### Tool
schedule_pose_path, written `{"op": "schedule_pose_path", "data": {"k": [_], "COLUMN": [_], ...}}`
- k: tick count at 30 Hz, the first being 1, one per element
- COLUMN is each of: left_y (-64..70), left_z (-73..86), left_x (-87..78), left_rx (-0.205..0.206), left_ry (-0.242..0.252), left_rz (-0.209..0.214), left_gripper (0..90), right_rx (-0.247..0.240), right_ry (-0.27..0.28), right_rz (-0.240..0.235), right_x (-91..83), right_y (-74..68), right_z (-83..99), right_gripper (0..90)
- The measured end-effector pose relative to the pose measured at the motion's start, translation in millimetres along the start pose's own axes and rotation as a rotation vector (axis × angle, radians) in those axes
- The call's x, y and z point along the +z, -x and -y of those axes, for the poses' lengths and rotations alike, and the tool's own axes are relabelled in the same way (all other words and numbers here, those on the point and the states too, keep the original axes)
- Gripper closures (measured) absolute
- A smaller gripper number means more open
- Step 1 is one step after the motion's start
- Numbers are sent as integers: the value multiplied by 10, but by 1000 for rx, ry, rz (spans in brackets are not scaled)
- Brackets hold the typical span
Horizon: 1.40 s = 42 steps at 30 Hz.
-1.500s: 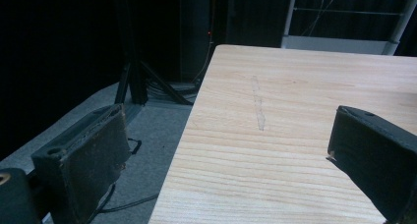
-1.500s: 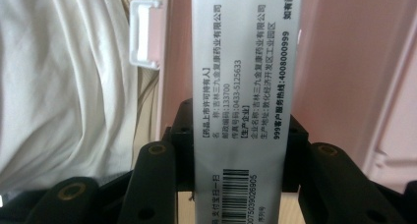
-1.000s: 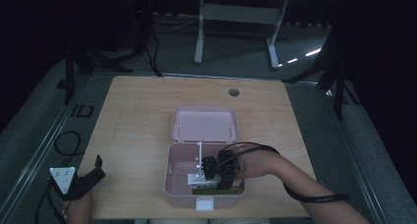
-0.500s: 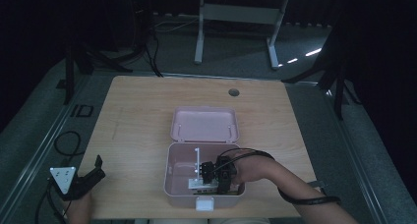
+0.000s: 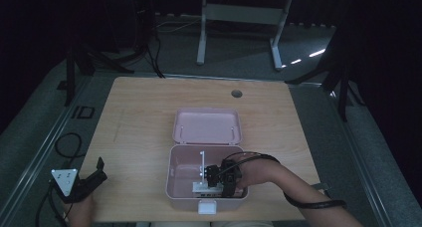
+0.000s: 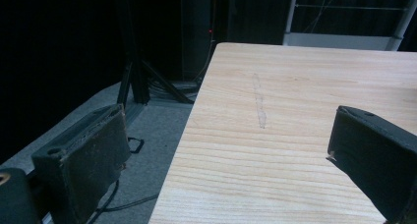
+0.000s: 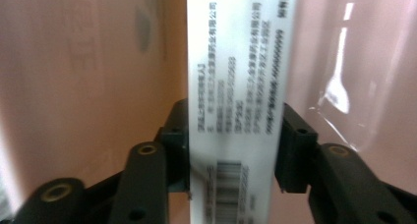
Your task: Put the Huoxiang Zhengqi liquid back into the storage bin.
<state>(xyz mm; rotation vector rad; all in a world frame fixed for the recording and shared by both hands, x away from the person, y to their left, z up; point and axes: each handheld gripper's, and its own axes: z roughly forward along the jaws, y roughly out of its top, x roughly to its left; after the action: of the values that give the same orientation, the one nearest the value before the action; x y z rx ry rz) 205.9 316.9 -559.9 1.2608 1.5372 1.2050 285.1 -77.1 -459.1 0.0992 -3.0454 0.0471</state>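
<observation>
A pink box (image 5: 171,173) stands open near the table's front edge, its lid (image 5: 207,126) laid back behind it. My right gripper (image 5: 211,176) reaches into the box from the right. In the right gripper view its jaws press both sides of a white printed packet (image 7: 235,106) with small text and a barcode, against the pink inner wall (image 7: 83,62). Another white item (image 5: 207,189) lies on the box floor under the gripper. My left gripper (image 5: 99,170) rests at the table's front left corner, open, with only bare wood (image 6: 275,135) between its jaws.
The wooden table (image 5: 139,117) has a round cable hole (image 5: 236,93) at the back. A white latch tab (image 5: 207,207) sticks out from the box front. Dark stands and cables (image 5: 144,43) surround the table on grey floor. The table's left edge (image 6: 182,140) drops off beside my left gripper.
My right gripper has slid leftward and a little deeper into the pink box. The left gripper has stayed put.
</observation>
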Motion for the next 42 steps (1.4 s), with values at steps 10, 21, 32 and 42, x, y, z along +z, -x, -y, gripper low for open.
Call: {"op": "schedule_pose_path", "data": {"k": [10,21,32,42], "left_y": [2,1,9,11], "left_z": [1,1,2,3], "left_x": [2,0,5,5], "left_rx": [1,0,2,5], "left_ry": [-1,-2,-2,-3], "left_rz": [0,-1,-2,-1], "left_gripper": [23,23,23,23], "right_rx": [-6,44,202,259], "right_ry": [90,219,365,390], "right_rz": [15,59,112,178], "right_x": [-404,-798,-909,-698], "right_y": [-52,-49,105,282], "right_z": [110,460,1013,1333], "right_gripper": [473,385,137,132]}}
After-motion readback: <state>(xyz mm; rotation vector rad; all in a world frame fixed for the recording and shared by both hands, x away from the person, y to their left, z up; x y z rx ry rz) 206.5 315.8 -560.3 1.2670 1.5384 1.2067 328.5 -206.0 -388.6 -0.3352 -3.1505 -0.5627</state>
